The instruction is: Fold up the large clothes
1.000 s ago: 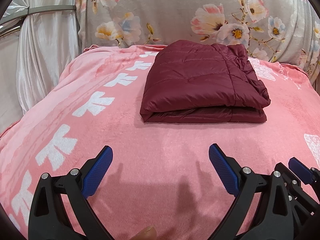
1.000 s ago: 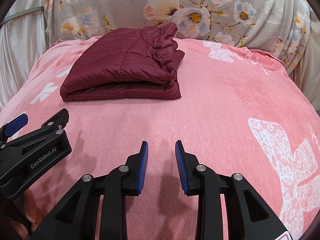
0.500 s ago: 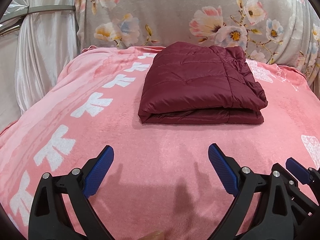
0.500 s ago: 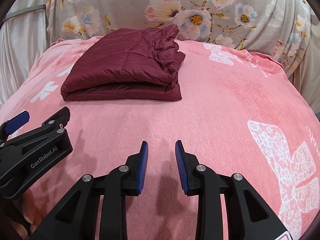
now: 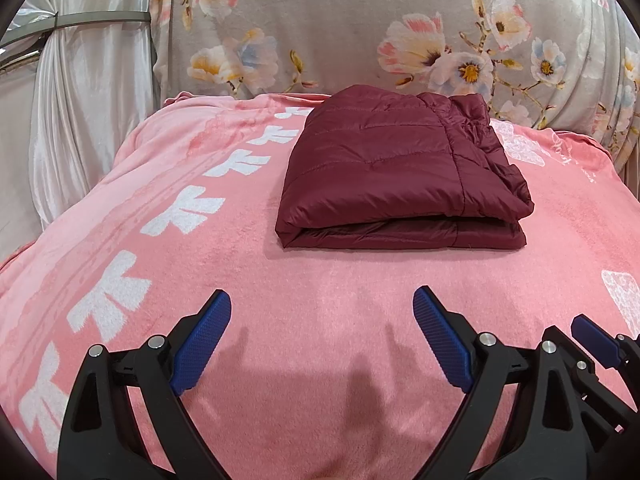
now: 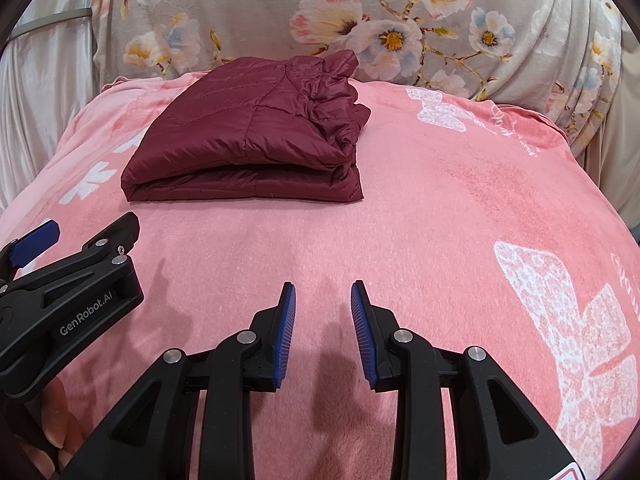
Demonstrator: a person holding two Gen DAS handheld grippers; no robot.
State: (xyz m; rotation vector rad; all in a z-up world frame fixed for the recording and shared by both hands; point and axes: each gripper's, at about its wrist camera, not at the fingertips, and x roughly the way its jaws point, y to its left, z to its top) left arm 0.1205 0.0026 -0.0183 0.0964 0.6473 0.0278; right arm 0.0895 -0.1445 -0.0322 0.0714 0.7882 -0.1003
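Both your grippers hang empty, the left gripper (image 5: 322,320) spread wide, the right gripper (image 6: 323,312) narrowly parted, while the folded maroon jacket (image 5: 400,176) lies straight ahead on the pink blanket (image 5: 320,288), long edge crosswise, clear of both.

- Jacket (image 5: 400,176): folded; the underside against the pink blanket (image 5: 320,280) and inner layers are hidden.
- Right gripper (image 5: 592,340): beside the jacket's near right corner in the left view, cut off by the edge.
- Blanket lettering (image 6: 516,128): too small to read.
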